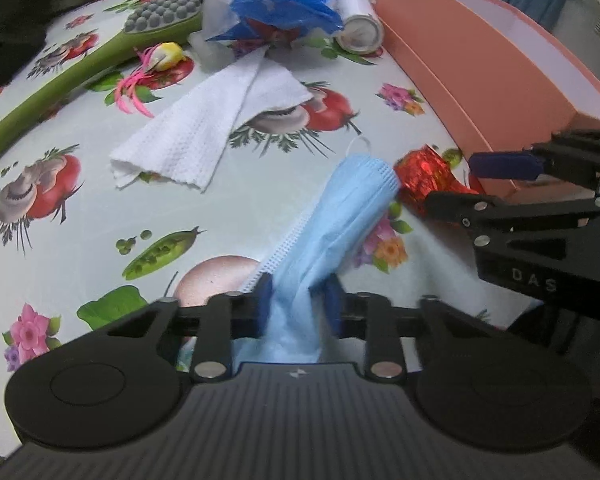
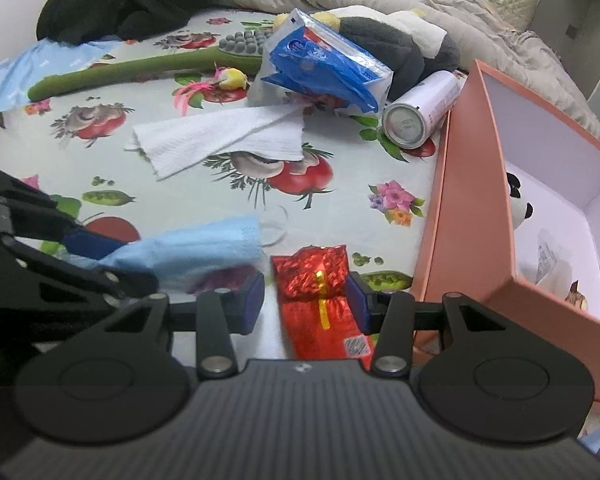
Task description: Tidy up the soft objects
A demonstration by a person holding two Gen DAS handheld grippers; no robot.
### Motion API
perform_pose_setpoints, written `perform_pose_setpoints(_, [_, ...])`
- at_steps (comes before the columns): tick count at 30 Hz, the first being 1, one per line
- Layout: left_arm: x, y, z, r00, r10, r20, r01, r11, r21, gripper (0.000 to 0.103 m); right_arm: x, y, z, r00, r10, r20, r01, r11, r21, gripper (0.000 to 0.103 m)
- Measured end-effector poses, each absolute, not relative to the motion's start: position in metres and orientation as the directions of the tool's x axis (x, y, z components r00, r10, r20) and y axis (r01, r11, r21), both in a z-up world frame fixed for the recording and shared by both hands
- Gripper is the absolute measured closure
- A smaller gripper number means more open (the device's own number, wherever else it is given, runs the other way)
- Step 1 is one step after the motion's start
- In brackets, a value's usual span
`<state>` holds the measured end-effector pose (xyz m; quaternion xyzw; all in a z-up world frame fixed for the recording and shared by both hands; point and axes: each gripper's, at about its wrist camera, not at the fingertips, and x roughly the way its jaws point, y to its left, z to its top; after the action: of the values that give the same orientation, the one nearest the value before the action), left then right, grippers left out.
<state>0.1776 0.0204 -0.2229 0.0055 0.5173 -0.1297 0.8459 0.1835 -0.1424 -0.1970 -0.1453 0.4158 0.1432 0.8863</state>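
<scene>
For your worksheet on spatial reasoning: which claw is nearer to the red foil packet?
Right. The right claw straddles the red foil packet, which lies between its pads. The left claw is off to the packet's side, its pads pinching the blue face mask.

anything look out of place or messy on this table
Yes. A white can lies tipped on its side beside the pink box, hard among soft things. A white paper towel sprawls crumpled mid-table, and the blue tissue pack looks torn open.
</scene>
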Motion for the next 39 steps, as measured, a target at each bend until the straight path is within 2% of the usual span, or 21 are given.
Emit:
perform_pose_setpoints(2, [0.179, 0.023, -0.223, 0.429, -0.216, -0.877, 0.206, 0.969, -0.138, 0.089, 0.188, -0.141, -0.199, 0.613, 0.123, -0.780, -0.375, 0.915, -0.150, 0.055])
perform_pose_setpoints(5, [0.179, 0.025, -0.222, 0.431, -0.214, -0.877, 0.181, 0.972, -0.148, 0.091, 0.196, -0.138, -0.202, 0.605, 0.114, -0.788, -0.376, 0.914, -0.156, 0.055])
perform_pose_setpoints(14, [0.174, 0.027, -0.222, 0.449, -0.201, -0.871, 0.081, 0.980, -0.184, 0.091, 0.213, -0.122, -0.214, 0.585, 0.058, -0.809, -0.396, 0.891, -0.223, 0.055])
perform_pose_setpoints(28, [0.170, 0.032, -0.221, 0.459, -0.206, -0.864, 0.035, 0.976, -0.215, 0.091, 0.223, -0.118, -0.217, 0.572, 0.021, -0.820, -0.402, 0.879, -0.258, 0.054])
perform_pose_setpoints(31, [0.170, 0.033, -0.220, 0.461, -0.213, -0.862, 0.027, 0.974, -0.226, 0.091, 0.223, -0.117, -0.217, 0.568, 0.021, -0.823, -0.406, 0.877, -0.258, 0.019])
perform_pose_setpoints(39, [0.170, 0.036, -0.220, 0.469, -0.214, -0.857, 0.015, 0.972, -0.234, 0.091, 0.223, -0.118, -0.215, 0.567, 0.047, -0.822, -0.405, 0.885, -0.229, 0.019])
